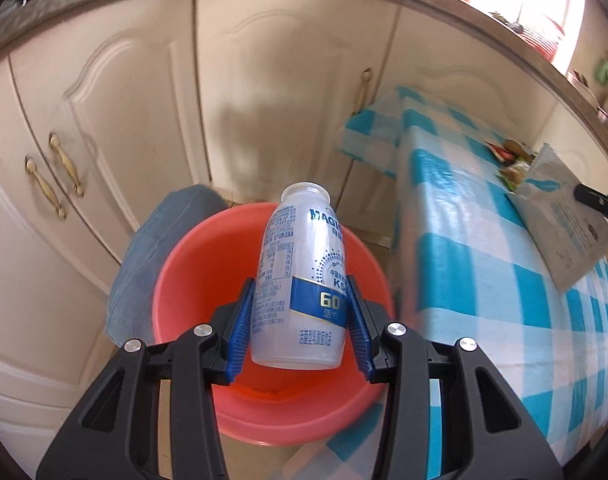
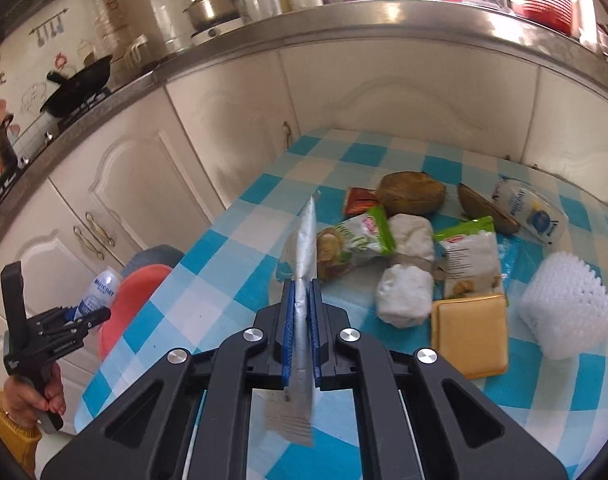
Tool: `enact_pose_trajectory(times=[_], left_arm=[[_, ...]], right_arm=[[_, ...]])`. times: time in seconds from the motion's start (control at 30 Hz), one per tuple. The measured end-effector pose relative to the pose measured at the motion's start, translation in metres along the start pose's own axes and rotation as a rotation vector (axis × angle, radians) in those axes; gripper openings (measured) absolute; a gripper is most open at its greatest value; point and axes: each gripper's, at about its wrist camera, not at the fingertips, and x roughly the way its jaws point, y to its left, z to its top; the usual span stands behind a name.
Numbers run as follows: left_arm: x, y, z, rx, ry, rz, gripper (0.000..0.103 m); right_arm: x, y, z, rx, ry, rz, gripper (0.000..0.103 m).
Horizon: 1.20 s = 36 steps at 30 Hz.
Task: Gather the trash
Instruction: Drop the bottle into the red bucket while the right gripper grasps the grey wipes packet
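The left claw (image 1: 299,320) grips a white plastic drink bottle (image 1: 299,276) with a blue label band, its blue pads pressed against both sides of the body. The bottle hangs, tilted slightly, above a red plastic basin (image 1: 183,276) that stands on the floor beside a desk covered in a blue-and-white checked cloth (image 1: 484,264). A grey-blue cushion (image 1: 143,248) lies behind the basin, against cream cabinet doors (image 1: 115,128).

The right claw (image 2: 302,320) is closed tight on a flat silver foil pouch (image 2: 304,264), held edge-on above the desk. On the cloth farther back lies more trash: a brown coconut shell (image 2: 410,194), two green snack wrappers (image 2: 354,246), two wads of white paper (image 2: 404,296), a tan square packet (image 2: 470,336), a white foam net sleeve (image 2: 564,308) and a small white sachet (image 2: 528,212). At the lower left of the right wrist view, a hand (image 2: 35,394) with a yellow sleeve holds the left claw's handle.
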Motion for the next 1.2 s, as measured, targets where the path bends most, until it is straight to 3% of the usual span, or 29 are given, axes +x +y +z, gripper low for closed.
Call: enact_pose_trajectory(times=[0.17, 0.33, 0.37, 0.4, 0.43, 0.53, 0.6, 0.67, 0.73, 1.07, 1.2], left_arm=[[0.021, 0.011, -0.002, -0.03, 0.038, 0.0, 0.044], [0.037, 0.012, -0.007, -0.036, 0.07, -0.001, 0.044], [0.039, 0.013, -0.007, -0.038, 0.073, -0.001, 0.044], [0.04, 0.013, -0.008, -0.042, 0.075, -0.001, 0.045], [0.042, 0.014, -0.008, -0.047, 0.076, -0.001, 0.045], [0.044, 0.017, -0.01, -0.054, 0.079, 0.006, 0.045], [0.046, 0.019, -0.011, -0.061, 0.083, 0.01, 0.045], [0.048, 0.021, -0.012, -0.066, 0.088, 0.013, 0.045], [0.049, 0.022, -0.013, -0.069, 0.09, 0.016, 0.045], [0.056, 0.025, -0.016, -0.077, 0.106, 0.026, 0.044], [0.056, 0.029, -0.017, -0.089, 0.105, 0.029, 0.044]], right_arm=[[0.004, -0.007, -0.003, 0.042, 0.029, 0.012, 0.011], [0.009, -0.011, -0.01, 0.079, 0.076, 0.093, 0.018], [0.011, -0.01, -0.011, 0.084, 0.088, 0.111, 0.03], [0.014, -0.009, -0.013, 0.091, 0.099, 0.126, 0.049], [0.016, -0.008, -0.014, 0.095, 0.107, 0.136, 0.056], [0.021, -0.003, -0.017, 0.096, 0.124, 0.152, 0.06], [0.026, 0.001, -0.019, 0.084, 0.142, 0.131, 0.083], [0.029, 0.009, -0.021, 0.048, 0.143, 0.1, 0.083], [0.033, 0.019, -0.022, -0.004, 0.142, 0.048, 0.092], [0.073, 0.052, -0.032, -0.174, 0.173, -0.088, 0.094], [0.07, 0.053, -0.035, -0.184, 0.157, -0.1, 0.087]])
